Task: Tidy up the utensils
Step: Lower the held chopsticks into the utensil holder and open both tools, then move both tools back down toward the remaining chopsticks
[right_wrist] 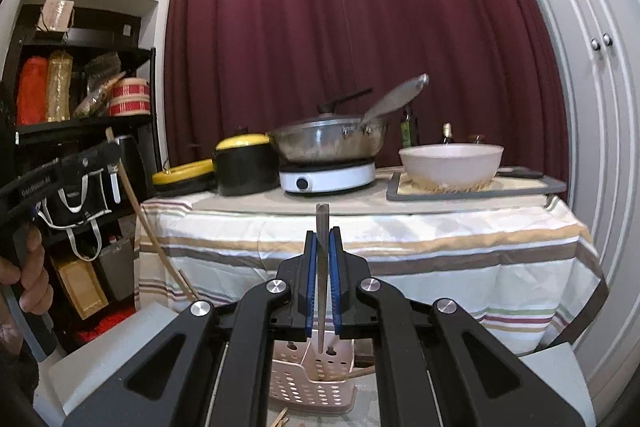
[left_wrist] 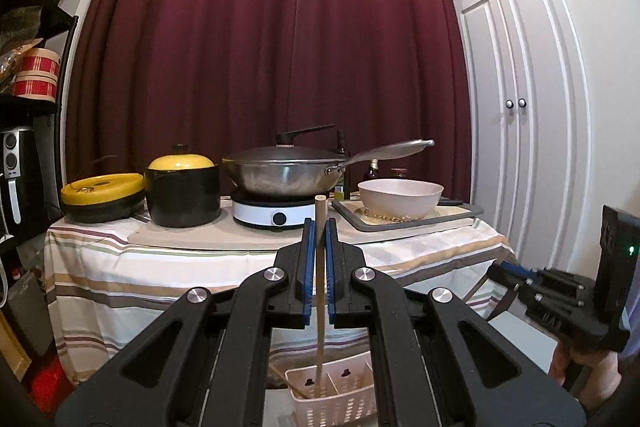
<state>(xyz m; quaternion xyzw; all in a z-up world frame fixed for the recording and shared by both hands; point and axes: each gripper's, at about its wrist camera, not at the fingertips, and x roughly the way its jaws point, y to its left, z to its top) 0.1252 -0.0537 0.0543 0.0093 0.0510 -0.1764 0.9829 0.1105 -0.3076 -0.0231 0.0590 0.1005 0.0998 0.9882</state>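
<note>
My left gripper point(left_wrist: 319, 227) is shut on a wooden chopstick point(left_wrist: 320, 291) held upright; its lower end reaches into the left compartment of a pink perforated utensil basket point(left_wrist: 340, 401) below. My right gripper point(right_wrist: 322, 237) is shut on a thin metal utensil point(right_wrist: 322, 283), upright, its lower tip just above the same basket point(right_wrist: 312, 381). The right gripper also shows at the right edge of the left wrist view point(left_wrist: 556, 291); the left gripper with its chopstick shows at the left of the right wrist view point(right_wrist: 114, 147).
A table with a striped cloth point(left_wrist: 160, 267) stands behind, bearing yellow-lidded black pots point(left_wrist: 182, 191), a wok on a white induction cooker point(left_wrist: 280, 215) and a pink bowl on a grey tray point(left_wrist: 400, 197). Black shelves point(right_wrist: 80, 123) left, white cupboard doors point(left_wrist: 532, 107) right.
</note>
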